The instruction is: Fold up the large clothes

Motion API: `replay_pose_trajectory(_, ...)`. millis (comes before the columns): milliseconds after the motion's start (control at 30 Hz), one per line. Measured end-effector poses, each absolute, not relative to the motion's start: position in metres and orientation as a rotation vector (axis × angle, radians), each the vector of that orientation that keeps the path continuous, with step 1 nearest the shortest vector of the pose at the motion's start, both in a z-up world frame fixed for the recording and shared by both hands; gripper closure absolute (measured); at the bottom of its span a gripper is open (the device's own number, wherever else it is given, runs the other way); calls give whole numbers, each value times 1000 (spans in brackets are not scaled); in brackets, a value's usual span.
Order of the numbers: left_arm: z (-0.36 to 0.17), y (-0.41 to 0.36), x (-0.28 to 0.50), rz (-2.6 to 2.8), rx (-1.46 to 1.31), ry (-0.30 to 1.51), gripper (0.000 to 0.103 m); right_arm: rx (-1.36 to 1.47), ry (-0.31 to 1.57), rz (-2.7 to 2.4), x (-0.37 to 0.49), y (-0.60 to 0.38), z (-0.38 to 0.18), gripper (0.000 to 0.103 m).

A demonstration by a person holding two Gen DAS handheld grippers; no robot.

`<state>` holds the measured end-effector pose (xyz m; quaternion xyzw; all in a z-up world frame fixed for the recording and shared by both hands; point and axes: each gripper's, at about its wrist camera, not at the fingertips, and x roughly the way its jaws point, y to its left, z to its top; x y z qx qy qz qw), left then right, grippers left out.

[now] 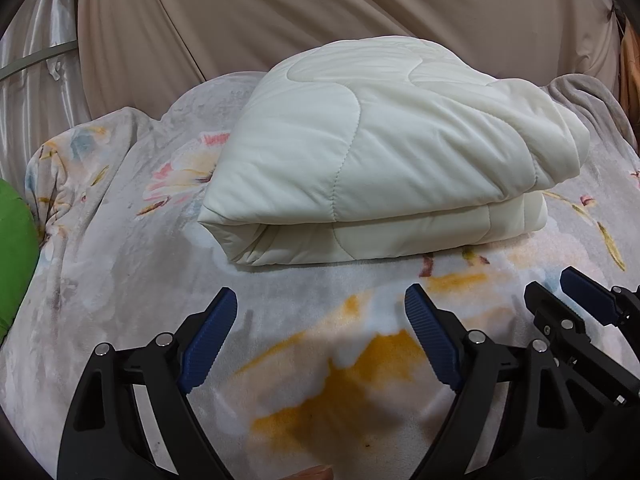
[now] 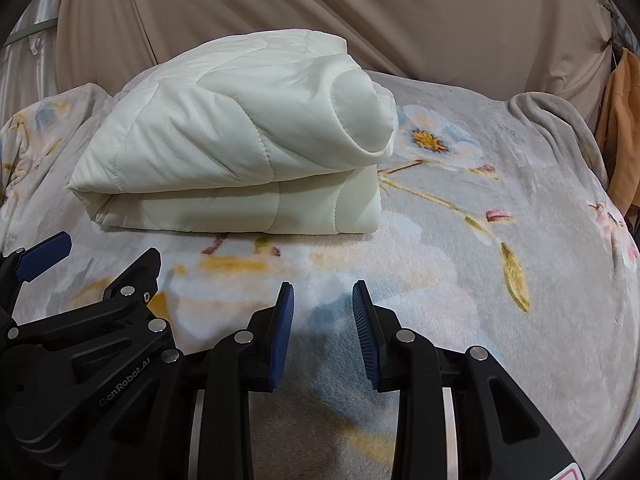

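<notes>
A cream quilted padded garment (image 1: 372,152) lies folded into a thick bundle on the floral blanket (image 1: 120,280); it also shows in the right wrist view (image 2: 224,152), with a sleeve cuff (image 2: 360,120) at its right end. My left gripper (image 1: 320,300) is open wide and empty, hovering over the blanket in front of the bundle. My right gripper (image 2: 323,294) is open with a narrower gap, empty, also short of the bundle. Each gripper shows in the other's view: the right one (image 1: 560,300) and the left one (image 2: 100,252).
A beige curtain (image 1: 320,12) hangs behind the bed. A green item (image 1: 16,256) sits at the left edge. An orange cloth (image 2: 620,128) hangs at the right. A grey blanket fold (image 2: 552,116) bunches at the back right.
</notes>
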<state>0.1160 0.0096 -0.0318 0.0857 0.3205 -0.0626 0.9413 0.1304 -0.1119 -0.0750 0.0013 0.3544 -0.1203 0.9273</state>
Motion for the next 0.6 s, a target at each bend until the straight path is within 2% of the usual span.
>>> replay_pose_trajectory(600,-30,13,114,-122,181,649,20,2,725,-248,130,-111,-75,71)
